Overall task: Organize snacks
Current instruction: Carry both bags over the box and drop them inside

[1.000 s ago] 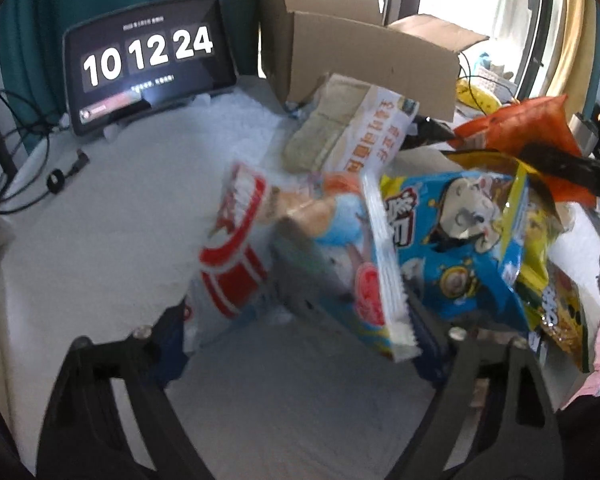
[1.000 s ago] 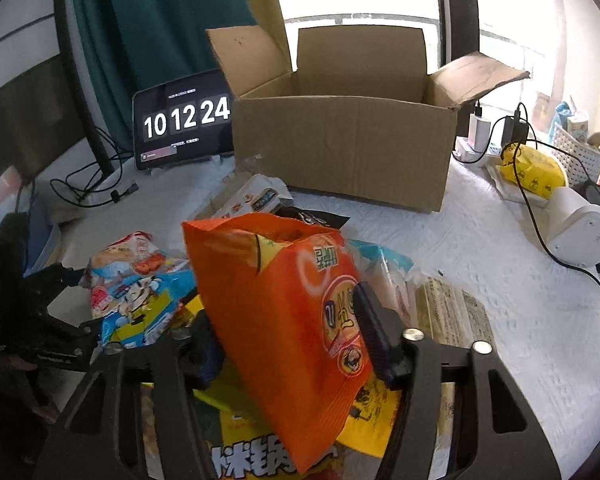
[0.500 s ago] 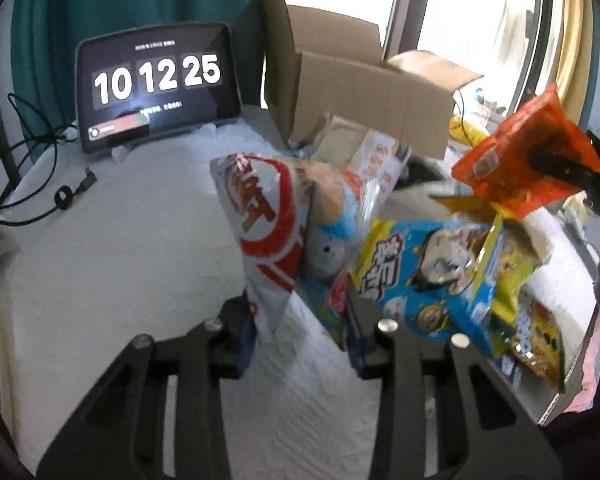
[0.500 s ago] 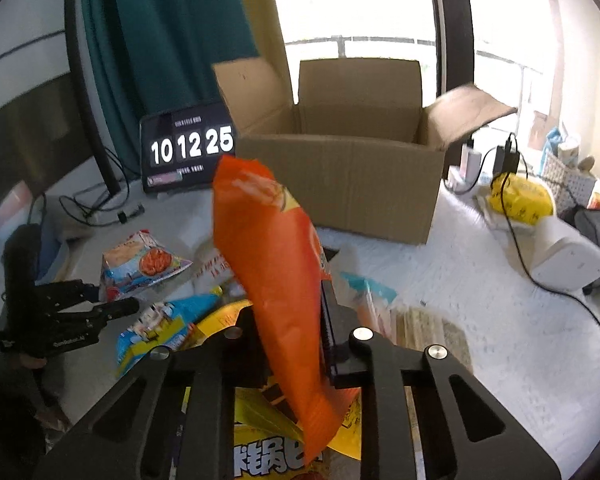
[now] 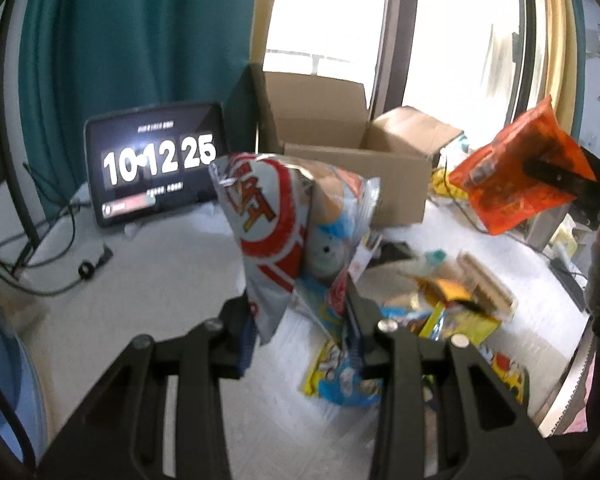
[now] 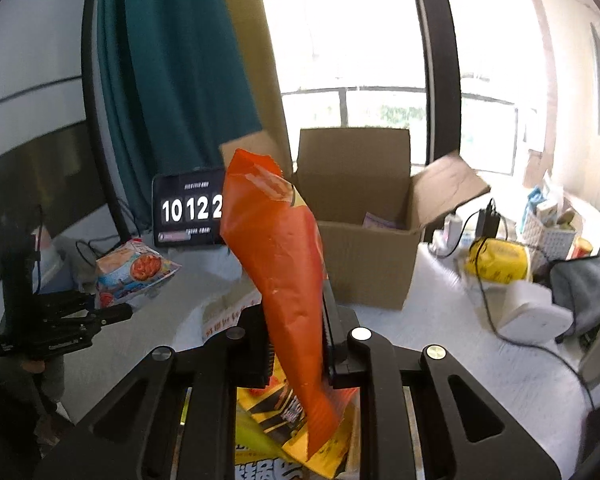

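My left gripper (image 5: 300, 316) is shut on a red-and-white snack bag (image 5: 276, 224) and holds it up above the table; the bag also shows in the right wrist view (image 6: 134, 272). My right gripper (image 6: 296, 344) is shut on an orange snack bag (image 6: 284, 272), lifted upright; it shows in the left wrist view (image 5: 516, 176) at the right. An open cardboard box (image 6: 364, 248) stands behind, also seen in the left wrist view (image 5: 352, 164). Several snack packs (image 5: 440, 312) lie on the white table.
A tablet clock (image 5: 156, 168) stands at the back left with cables (image 5: 56, 264) beside it. A yellow pack (image 6: 496, 260), a white device (image 6: 532, 312), a grey cloth (image 6: 584, 292) and a basket (image 6: 548, 228) sit right of the box.
Both grippers have closed on their bags and lifted them off the pile, rising higher above the table toward the box.
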A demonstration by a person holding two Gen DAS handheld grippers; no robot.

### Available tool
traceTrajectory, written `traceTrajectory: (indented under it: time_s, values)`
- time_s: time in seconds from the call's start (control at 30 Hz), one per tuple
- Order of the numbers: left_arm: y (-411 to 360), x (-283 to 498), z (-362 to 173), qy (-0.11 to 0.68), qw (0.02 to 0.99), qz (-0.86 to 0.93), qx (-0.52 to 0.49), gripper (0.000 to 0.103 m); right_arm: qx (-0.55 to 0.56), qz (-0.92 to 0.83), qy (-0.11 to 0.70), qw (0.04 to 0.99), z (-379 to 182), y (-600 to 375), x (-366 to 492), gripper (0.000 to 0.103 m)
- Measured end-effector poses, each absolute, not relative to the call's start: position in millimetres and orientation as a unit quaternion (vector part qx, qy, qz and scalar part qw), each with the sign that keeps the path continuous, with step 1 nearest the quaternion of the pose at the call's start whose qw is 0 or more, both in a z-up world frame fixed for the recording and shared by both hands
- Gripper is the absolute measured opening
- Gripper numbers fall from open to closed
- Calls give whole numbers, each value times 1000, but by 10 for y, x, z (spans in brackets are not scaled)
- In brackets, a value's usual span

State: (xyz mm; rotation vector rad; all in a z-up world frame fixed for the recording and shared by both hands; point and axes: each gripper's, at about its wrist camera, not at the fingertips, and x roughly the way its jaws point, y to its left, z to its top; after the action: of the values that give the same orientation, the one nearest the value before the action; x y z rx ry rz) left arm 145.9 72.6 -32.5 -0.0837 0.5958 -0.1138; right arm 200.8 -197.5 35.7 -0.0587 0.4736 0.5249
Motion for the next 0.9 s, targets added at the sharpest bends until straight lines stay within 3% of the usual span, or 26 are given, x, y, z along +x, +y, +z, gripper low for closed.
traceTrajectory:
  time_s: [0.9]
  values:
    - [163,2504,329,217,974,-62,-3,38,19,245,191,950,615,-2638,2812,20]
